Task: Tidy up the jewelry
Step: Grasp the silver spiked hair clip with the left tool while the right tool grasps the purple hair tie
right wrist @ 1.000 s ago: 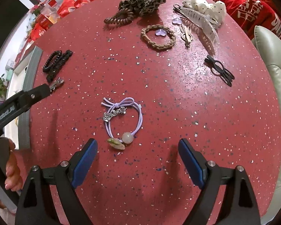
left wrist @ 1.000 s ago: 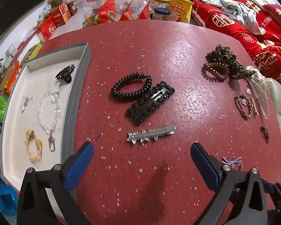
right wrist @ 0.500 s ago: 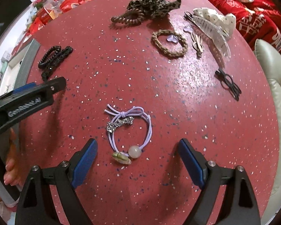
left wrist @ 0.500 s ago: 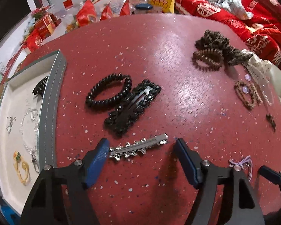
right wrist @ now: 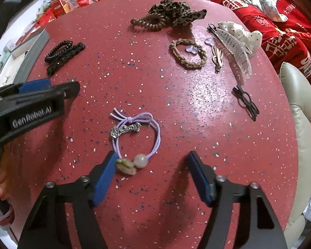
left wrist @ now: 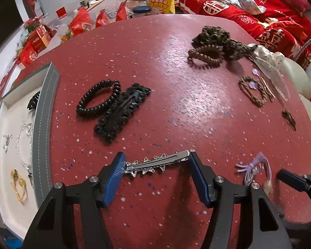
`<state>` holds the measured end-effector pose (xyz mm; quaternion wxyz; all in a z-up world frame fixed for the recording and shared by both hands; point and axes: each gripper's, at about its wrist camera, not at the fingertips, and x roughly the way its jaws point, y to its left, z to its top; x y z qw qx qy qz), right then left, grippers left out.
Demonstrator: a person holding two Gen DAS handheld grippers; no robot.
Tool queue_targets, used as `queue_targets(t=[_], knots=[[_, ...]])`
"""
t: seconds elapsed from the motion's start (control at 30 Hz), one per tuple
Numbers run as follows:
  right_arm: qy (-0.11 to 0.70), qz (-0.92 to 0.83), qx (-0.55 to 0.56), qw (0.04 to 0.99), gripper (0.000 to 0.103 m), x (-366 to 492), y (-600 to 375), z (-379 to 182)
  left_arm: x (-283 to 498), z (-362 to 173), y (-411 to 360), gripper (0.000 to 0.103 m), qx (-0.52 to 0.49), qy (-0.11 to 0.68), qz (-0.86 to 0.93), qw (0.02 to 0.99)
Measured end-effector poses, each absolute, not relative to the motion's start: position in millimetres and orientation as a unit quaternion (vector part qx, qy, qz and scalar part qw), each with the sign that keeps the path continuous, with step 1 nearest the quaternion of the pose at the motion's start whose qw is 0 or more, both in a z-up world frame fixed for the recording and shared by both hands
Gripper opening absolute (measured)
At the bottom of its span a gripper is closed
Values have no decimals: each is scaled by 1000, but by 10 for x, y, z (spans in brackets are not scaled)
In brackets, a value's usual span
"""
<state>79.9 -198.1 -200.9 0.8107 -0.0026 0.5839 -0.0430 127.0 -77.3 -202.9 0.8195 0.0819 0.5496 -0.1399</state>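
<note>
The red speckled desk (left wrist: 176,66) carries hair things and trinkets scattered across it, and at its left edge sits the grey-rimmed tray (left wrist: 44,112), white inside, with a few small pieces already in it. Out on the desk the bigger pieces lie far from the tools: a leopard-print scrunchie (right wrist: 174,12) with a brown coil tie against it, soft and springy by the look, and a black coil tie touching a black beaded snap clip (left wrist: 122,112) just right of the tray. Nearer in, the silver star clip (left wrist: 155,162) lies flat between the blue pads of the left tool (left wrist: 156,166), whose jaws have just been closing lengthwise on it; both pads now seem to meet its ends. I judge it light, stiff and slick metal, apt to pivot or skate if squeezed end to end, so across its flat spine would hold better. The lilac bead hair tie (right wrist: 136,137) lies well right of it, its bead and shell charm just inside the left pad of the right tool (right wrist: 150,164). Those jaws have just been closing too but stand apart, the right pad clear of it. The cord is limp and thin; the round bead is the firmest place to pinch, though smooth enough to slip.
</note>
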Motion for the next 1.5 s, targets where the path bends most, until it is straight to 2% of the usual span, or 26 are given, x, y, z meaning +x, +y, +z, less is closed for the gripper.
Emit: queue_targets(t=[0.03,0.07,0.13,0.17,0.2,0.23,0.47,0.77,0.8,0.87,0.9,0.93,1.23,1.27,1.33,1.5], knots=[[582,-41,-2,812,48,793,-1989,-2000,1251,-2028,-781,63,82,550,-141,819],[581,-41,-1,813,44,770,-2017,-1997,1233,-2025,-781,63,81,550,-141,819],[580,-44,5,814,26,746,-2070,-1992,1208,-2025,-763,63,78,551,-140,819],[580,-44,10,814,22,735,-2162,-1944,1196,-2022,-748,63,75,552,-139,819],[580,-42,21,813,11,730,-2201,-1941,1180,-2016,-731,63,71,553,-139,818],[581,-36,42,812,7,724,-2257,-1939,1168,-2010,-711,63,68,554,-138,818],[573,-15,126,809,4,615,-2595,-1810,1095,-1930,-627,63,53,553,-137,820],[572,-12,154,805,5,607,-2781,-1724,957,-1836,-573,63,49,553,-139,820],[573,-15,153,805,9,604,-2755,-1720,946,-1839,-563,63,48,554,-139,820],[570,-17,153,807,29,625,-2733,-1712,925,-1847,-544,63,47,555,-137,819],[565,-18,153,811,45,623,-2736,-1689,918,-1852,-533,63,46,556,-137,819],[559,-19,152,815,48,630,-2734,-1672,912,-1857,-527,63,45,556,-136,819],[578,-39,128,805,45,826,-2647,-1816,862,-1842,-495,63,41,556,-135,819],[582,-38,119,803,42,831,-2620,-1822,856,-1838,-494,63,41,556,-136,819],[587,-42,103,802,14,827,-2583,-1830,846,-1834,-493,63,40,556,-137,819],[573,-36,136,808,14,763,-2644,-1734,802,-1777,-463,63,37,554,-136,820]])
